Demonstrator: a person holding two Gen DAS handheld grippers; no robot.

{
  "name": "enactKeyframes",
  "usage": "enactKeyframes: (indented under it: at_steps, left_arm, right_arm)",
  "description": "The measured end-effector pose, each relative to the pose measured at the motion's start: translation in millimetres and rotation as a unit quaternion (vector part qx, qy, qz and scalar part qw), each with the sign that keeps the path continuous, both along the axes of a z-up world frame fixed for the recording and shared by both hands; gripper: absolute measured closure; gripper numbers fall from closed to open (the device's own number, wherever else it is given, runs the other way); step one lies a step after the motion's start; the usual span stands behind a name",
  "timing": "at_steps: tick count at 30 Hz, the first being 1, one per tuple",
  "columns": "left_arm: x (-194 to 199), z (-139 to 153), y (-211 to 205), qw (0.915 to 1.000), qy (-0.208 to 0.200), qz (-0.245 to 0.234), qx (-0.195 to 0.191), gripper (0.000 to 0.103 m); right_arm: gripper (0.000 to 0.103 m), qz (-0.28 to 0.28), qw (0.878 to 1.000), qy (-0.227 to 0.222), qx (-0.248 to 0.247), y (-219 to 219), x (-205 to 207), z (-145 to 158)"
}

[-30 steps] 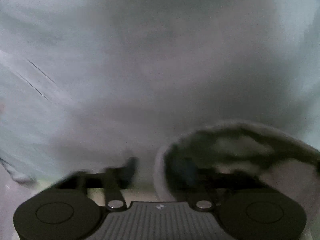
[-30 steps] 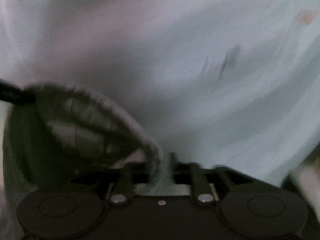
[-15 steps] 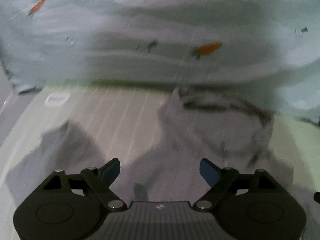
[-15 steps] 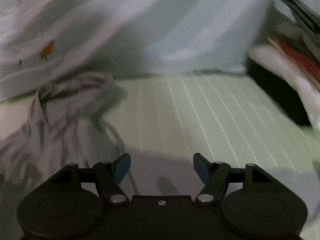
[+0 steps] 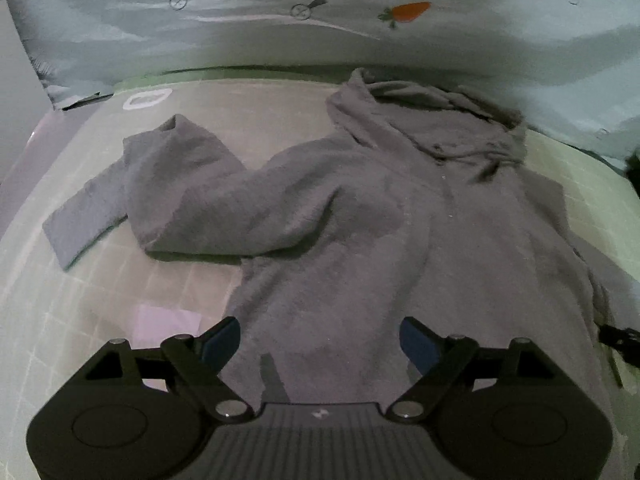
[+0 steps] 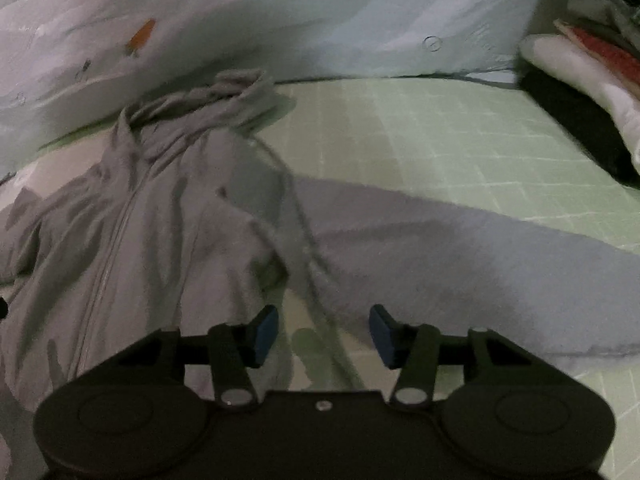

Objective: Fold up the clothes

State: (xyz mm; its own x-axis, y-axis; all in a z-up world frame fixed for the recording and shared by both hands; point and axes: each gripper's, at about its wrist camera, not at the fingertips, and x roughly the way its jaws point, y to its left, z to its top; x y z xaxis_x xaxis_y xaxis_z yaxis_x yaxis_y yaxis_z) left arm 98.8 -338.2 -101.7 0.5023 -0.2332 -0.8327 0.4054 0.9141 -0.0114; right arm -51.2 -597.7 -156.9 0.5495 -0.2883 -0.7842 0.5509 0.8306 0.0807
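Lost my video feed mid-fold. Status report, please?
Left tool open, empty, over the hoodie. Right tool open, jaws just closing, a drawstring running between them, ungripped. Hoodie flat, unfolded, sleeves out. Nothing blocking.

Left gripper (image 5: 320, 342) gapes, seemingly above grey hoodie (image 5: 400, 220).

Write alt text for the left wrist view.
A grey hoodie lies spread on a pale green checked sheet, one sleeve bent out to the left. The open left gripper hovers over its lower part; a carrot-print duvet lies behind.
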Motion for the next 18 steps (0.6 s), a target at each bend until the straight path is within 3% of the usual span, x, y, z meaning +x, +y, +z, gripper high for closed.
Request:
enactKeyframes:
  at_steps: [3, 6, 9, 13, 18]
  left_arm:
    - [-6.2, 3.9, -2.7, 0.9999, -0.011, -0.012, -0.001, 0.016]
    - [-7.6, 6.3, -2.4, 0.9998, -0.014, -0.01, -0.006, 0.016]
    - [-9.3, 10.1, -1.4, 0.9997, -0.019, -0.008, -0.013, 0.016]
    - [-14.2, 16.8, 6.6, 0.9994, -0.026, -0.003, -0.022, 0.016]
    - [-22.0, 17.0, 20.8, 0.9993, -0.021, 0.003, -0.03, 0.016]
  right_arm:
    - [0.065, 0.023, 0.999, 0.021, -0.012, 8.8, 2.3, -2.5]
    - [0.098, 0.029, 0.999, 0.013, -0.004, 10.5, 0.2, -5.1]
    - [0.1, 0.023, 1.0, -0.011, -0.017, 12.4, -7.5, 7.6]
    - [0.1, 0.009, 0.995, -0.092, -0.038, 17.3, -24.5, 52.9]
    - [0.1, 0.039, 0.974, -0.221, -0.032, 39.4, -49.4, 120.6]
